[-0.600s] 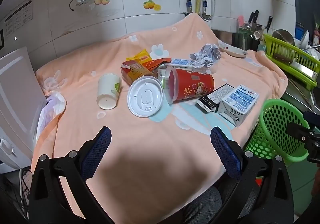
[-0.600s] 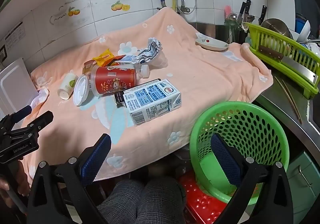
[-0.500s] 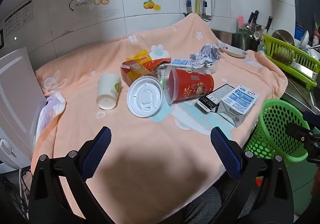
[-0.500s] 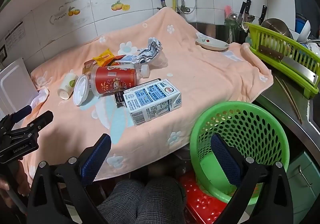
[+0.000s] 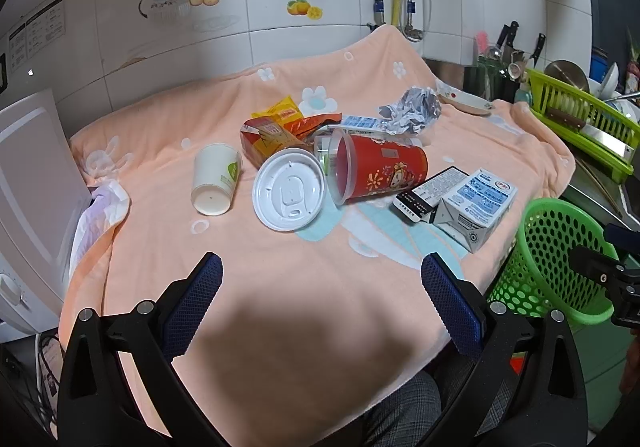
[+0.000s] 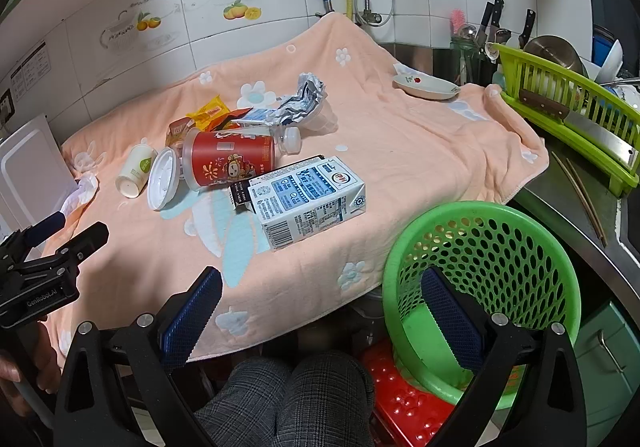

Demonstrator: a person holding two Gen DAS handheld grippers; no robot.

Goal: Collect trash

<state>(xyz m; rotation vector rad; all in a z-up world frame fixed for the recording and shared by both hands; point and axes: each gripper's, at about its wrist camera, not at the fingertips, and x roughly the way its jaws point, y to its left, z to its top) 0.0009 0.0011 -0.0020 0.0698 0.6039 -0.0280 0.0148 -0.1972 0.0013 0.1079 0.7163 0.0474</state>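
- Right claw (image 6: 322,311) spread wide, empty, low at the bench edge beside the perforated green basket (image 6: 486,231).
- Milk carton (image 6: 308,201) lay ahead-left of it on the peach towel (image 6: 400,151), long axis crosswise; right arm nearer.
- Left claw (image 5: 322,297) also spread, empty.
- Carton: rigid, boxy, printed cardboard.

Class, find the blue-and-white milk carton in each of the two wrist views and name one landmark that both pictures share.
Left wrist view: the milk carton lies right of centre, near the blanket's right edge.
Right wrist view: the milk carton lies at centre, nearest the camera among the trash.
Shared landmark: the red cup on its side, just left of the carton.
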